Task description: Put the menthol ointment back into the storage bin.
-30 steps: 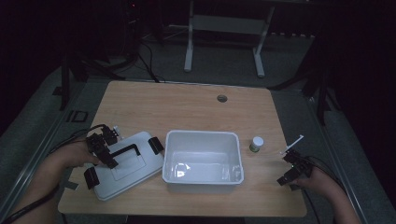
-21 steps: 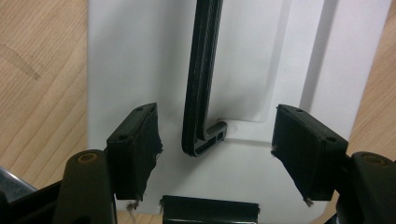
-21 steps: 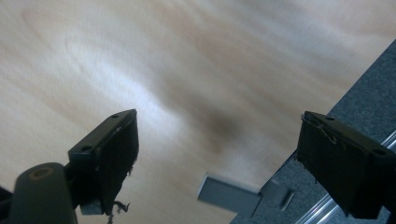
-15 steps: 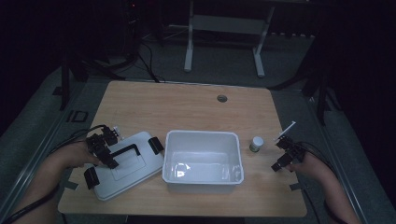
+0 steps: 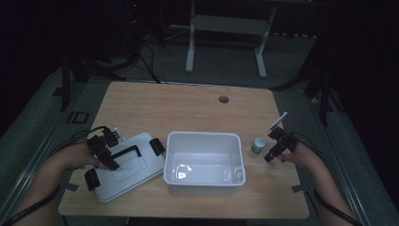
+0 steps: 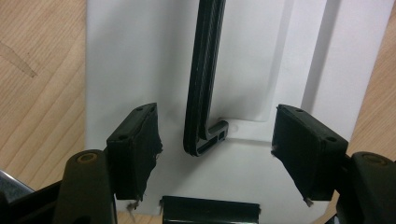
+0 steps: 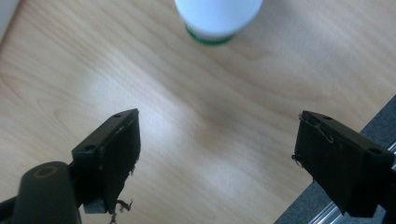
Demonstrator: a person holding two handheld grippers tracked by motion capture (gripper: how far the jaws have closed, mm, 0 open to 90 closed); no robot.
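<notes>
White lid (image 5: 127, 167) with black handle (image 6: 203, 79) under spread left claw (image 6: 215, 149); right claw (image 7: 215, 158) spread

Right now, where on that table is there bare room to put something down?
The far half of the table is bare wood, apart from a small hole. The near half is crowded: lid, white bin, small bottle. A thin bare strip runs along the near edge.
</notes>
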